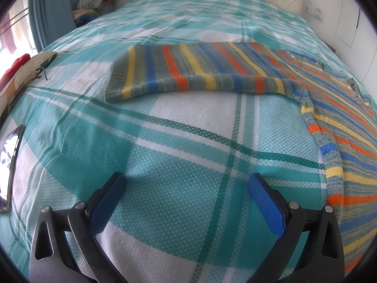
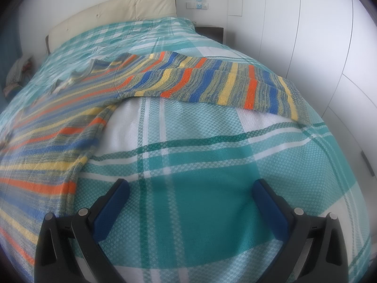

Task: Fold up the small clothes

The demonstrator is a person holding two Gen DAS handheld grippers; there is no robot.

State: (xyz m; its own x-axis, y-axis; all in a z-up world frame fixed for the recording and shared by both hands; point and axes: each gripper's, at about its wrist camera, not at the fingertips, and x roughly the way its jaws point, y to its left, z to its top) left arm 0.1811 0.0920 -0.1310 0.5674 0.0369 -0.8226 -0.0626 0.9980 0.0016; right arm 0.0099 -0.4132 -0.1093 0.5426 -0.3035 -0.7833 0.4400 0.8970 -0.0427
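A striped knit sweater in grey, blue, orange and yellow lies spread flat on the bed. In the left wrist view its one sleeve stretches out to the left, ahead of my left gripper. In the right wrist view the sweater body fills the left side and its other sleeve stretches to the right. My left gripper is open and empty above bare bedspread, short of the sleeve. My right gripper is open and empty, just right of the sweater's side edge.
The bed has a teal and white plaid bedspread and a cream headboard. A phone and a patterned cushion lie at the bed's left edge. Piled clothes sit at the far left. White wardrobes stand right of the bed.
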